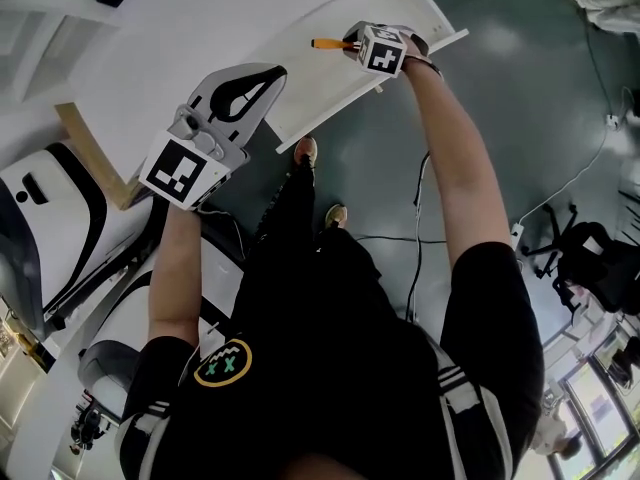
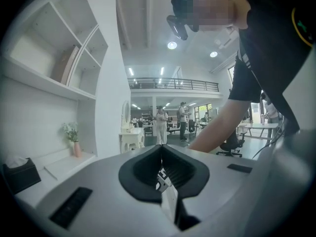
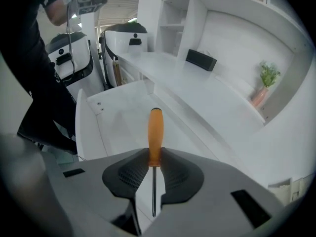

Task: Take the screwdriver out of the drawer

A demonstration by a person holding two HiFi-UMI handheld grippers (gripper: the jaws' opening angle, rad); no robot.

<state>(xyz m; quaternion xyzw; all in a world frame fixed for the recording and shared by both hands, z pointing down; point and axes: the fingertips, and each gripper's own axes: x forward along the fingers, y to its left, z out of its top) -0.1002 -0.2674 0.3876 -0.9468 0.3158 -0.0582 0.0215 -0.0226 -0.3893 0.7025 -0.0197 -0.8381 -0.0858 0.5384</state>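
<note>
Your right claw point(image 3: 154, 154) is clamped on the screwdriver point(image 3: 155, 132). The pads press where the orange handle meets the metal shaft. The shaft runs back between the jaws toward you, and the handle sticks out past the tips. Just beyond and below that claw is the open white drawer point(image 3: 113, 113), so the screwdriver hangs over it in your grip. In the head view the same tool point(image 1: 327, 43) points left from the right claw point(image 1: 375, 50), above the drawer point(image 1: 330, 88).

Your left claw point(image 2: 161, 152) has its jaws together with nothing between them. It sits to the left of the right one point(image 1: 235, 93), near the drawer's edge.

Past the drawer, farther out from the right claw, the tabletop point(image 3: 197, 95) carries a black tissue box point(image 3: 201, 59) and, beyond that, a small plant in a pink vase point(image 3: 264, 85).
</note>
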